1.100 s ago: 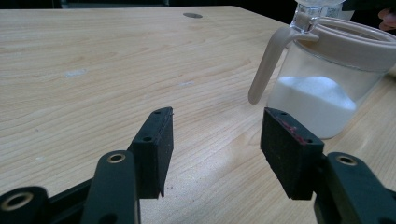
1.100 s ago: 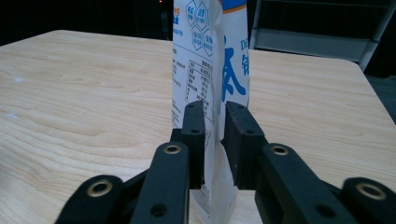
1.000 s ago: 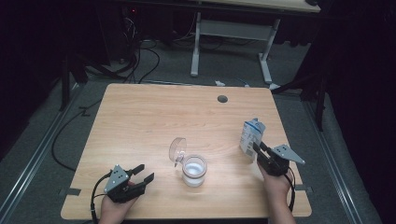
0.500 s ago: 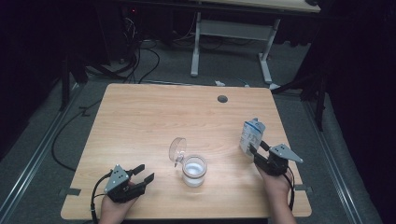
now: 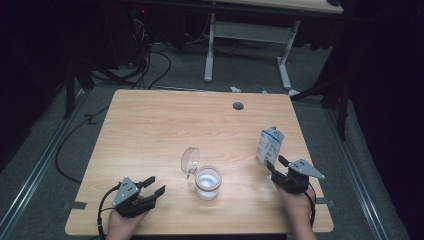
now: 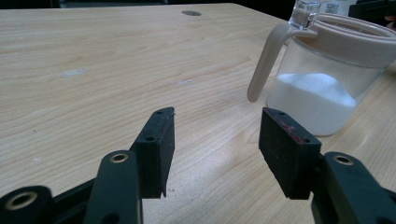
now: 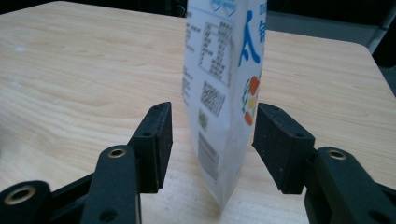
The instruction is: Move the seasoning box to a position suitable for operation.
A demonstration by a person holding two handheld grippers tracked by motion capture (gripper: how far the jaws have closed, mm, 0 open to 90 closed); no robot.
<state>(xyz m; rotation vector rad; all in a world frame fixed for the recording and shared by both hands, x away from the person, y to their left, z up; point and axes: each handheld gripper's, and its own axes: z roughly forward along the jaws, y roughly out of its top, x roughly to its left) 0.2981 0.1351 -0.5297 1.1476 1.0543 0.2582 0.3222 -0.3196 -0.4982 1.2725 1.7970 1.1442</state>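
My right gripper [image 5: 276,165] has just been opening its jaws around the carton [image 7: 224,93], seemingly released; left gripper [image 5: 152,186] idles open near the jar [image 6: 327,79]. Next, I back away.

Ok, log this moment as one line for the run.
right gripper: jaws just opening, astride upright carton | left gripper: open, empty | lidded jar: mid-table

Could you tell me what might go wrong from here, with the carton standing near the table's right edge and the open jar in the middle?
1. The right gripper has just been opening; its jaws stand apart from the carton, still between them. Pulling back crookedly could clip and topple the tall, narrow carton.
2. The carton stands near the table edge, so a fall might carry it off.
3. The jar of white powder has its lid flipped up; the nearby left gripper could knock it and spill.
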